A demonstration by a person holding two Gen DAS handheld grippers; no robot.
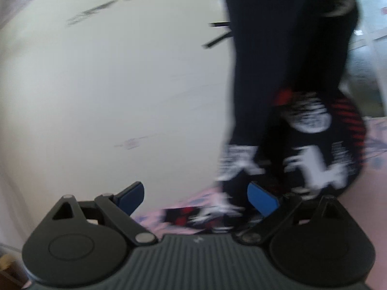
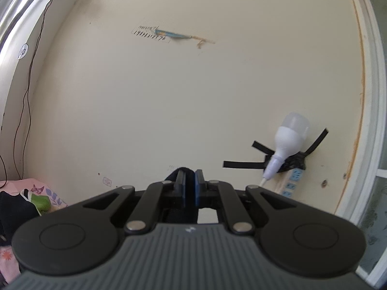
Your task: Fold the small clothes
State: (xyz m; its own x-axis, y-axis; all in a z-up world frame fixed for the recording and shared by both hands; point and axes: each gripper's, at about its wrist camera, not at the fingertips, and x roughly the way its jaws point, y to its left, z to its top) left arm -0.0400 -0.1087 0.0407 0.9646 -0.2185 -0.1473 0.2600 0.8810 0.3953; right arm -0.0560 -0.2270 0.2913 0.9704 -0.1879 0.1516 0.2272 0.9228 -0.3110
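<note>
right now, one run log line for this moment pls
left gripper: jaws open, empty | right gripper: jaws shut on black garment | garment: hanging, printed end over pink bedding | fold: not yet

Black garment [image 1: 290,72] with red and white print, hanging lengthwise, blurred

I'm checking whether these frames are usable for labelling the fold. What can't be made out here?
- Black garment, left wrist view: motion blur smears its print; top cut off.
- Dark cloth, right wrist view: right gripper hides nearly all.
- Left gripper: open, grips nothing.
</note>
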